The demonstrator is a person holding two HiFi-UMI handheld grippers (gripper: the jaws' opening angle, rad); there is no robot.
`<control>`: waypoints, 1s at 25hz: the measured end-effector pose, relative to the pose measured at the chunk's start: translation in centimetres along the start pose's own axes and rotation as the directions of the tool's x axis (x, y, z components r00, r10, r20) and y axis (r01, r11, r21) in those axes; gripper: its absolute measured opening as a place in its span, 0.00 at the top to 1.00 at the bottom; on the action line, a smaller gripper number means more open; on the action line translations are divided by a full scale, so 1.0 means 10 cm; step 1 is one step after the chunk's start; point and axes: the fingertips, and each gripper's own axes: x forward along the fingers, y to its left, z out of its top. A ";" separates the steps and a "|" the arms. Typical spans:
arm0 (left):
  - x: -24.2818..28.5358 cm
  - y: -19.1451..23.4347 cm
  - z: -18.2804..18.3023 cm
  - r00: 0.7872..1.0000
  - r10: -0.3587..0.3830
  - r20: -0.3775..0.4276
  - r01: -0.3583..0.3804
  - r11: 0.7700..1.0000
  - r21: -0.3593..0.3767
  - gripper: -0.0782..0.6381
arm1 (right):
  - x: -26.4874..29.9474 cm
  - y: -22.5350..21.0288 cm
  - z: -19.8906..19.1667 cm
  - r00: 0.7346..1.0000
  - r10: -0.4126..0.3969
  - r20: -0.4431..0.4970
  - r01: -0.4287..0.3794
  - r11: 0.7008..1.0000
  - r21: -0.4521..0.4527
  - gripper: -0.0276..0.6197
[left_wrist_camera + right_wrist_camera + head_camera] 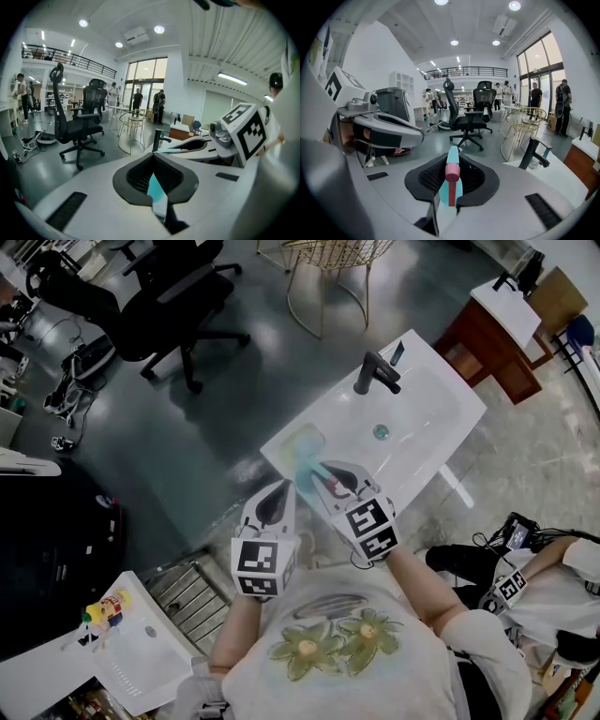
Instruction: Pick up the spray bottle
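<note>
Plastic spray bottle (458, 190), teal with a pink nozzle, is clamped near its head by the right gripper (451, 164) over the sink (422, 418) corner, at seven o'clock from the faucet (375, 373). It is likely light, rigid and slightly slick, so the neck suits gripping. The left gripper (279, 491) is closed and empty.

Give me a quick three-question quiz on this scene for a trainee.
1. True or false: the right gripper is shut on the spray bottle.
2. The bottle's nozzle is: A yellow, B pink, C black?
3. What black fixture stands on the white sink?
Key: 1 true; 2 B; 3 the faucet.
</note>
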 end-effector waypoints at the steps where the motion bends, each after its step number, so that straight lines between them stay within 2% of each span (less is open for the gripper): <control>1: -0.01 -0.01 0.00 1.000 -0.001 0.002 0.001 1.000 0.002 0.88 | -0.01 0.02 0.02 1.000 0.001 0.004 -0.001 1.000 -0.003 0.85; 25: -0.28 -0.27 -0.03 0.999 0.007 0.042 -0.008 1.000 0.011 0.88 | -0.68 0.29 0.51 0.994 -0.006 0.114 0.013 0.998 -0.064 0.85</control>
